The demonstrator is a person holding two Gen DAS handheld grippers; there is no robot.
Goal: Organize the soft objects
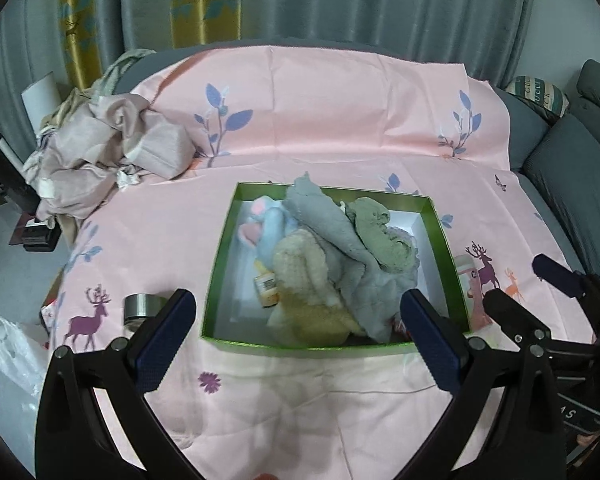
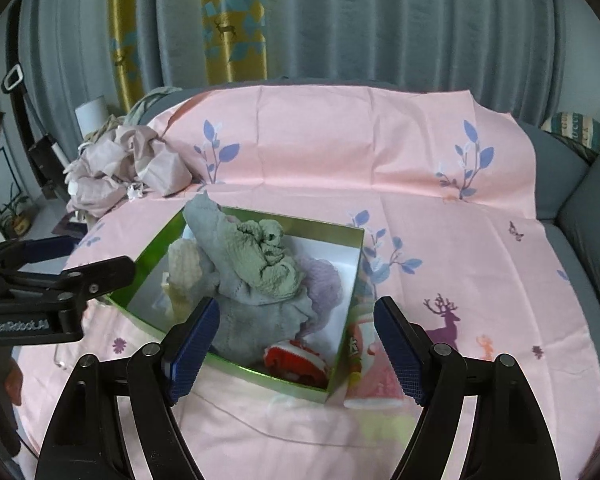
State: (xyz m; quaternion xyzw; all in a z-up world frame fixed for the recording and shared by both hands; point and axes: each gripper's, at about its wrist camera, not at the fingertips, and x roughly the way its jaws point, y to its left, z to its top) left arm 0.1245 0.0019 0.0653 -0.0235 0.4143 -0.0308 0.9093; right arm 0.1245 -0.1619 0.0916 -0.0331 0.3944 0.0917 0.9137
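On the side of my left tongs, seen from my right wrist, I can read "GenRobot.AI". A striped cushion at the far right carries letters too cut off to read. The red and white packet leaning just outside the box has print I cannot make out.

The green box sits on the pink deer-print sheet. In it lie a grey towel, a green cloth, a cream fleece, a lilac cloth, a pale blue and pink plush, a small yellow-labelled bottle and something red and white, half hidden.

My left tongs stand wide open, holding nothing. My right tongs are open and empty too, above the box's near corner.
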